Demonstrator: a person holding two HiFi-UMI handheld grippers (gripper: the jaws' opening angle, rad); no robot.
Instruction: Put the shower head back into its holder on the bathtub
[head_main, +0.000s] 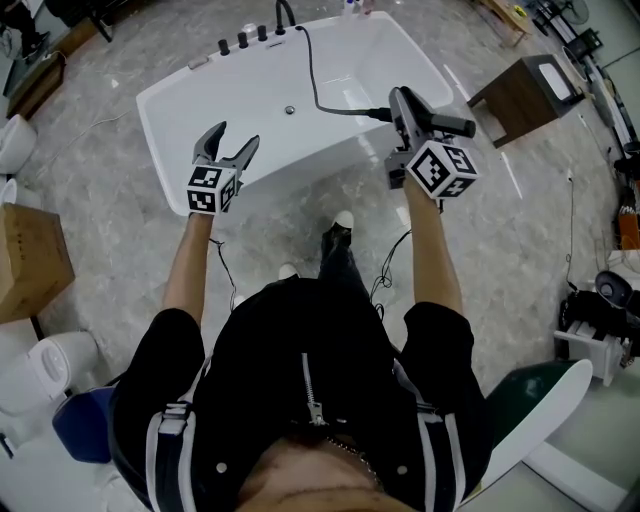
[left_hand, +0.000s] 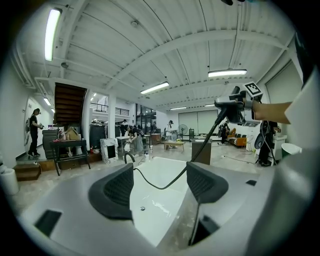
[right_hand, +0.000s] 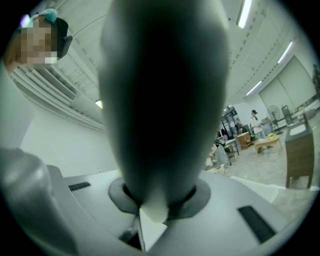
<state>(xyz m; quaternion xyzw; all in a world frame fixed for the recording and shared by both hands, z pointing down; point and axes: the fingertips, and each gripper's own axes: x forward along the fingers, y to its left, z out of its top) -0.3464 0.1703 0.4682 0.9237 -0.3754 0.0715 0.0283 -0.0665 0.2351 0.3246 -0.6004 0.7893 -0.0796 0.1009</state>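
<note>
Shower head (head_main: 452, 125) is clamped in the right gripper (head_main: 408, 112). That gripper's view shows the jaws closed tight around the dark handle, which fills nearly the whole frame. It's hanging just off the bathtub's (head_main: 180, 80) near right corner, roughly level, long axis running along that near side, with the hose (head_main: 318, 85) end pointing back over the basin.

The holder itself is hard to pick out. Best guess is it sits by the tap knobs (head_main: 243, 41) and spout (head_main: 285, 12) on the tub's far rim, since the hose leads back there. So the whole move comes down to carrying it across the basin, away from the person and toward the far left corner, then tipping the handle to drop in.

The left gripper (head_main: 232, 145) hovers over the tub's near rim, jaws wide apart with nothing in them. It's closer to the taps, but the right one has the goods.
</note>
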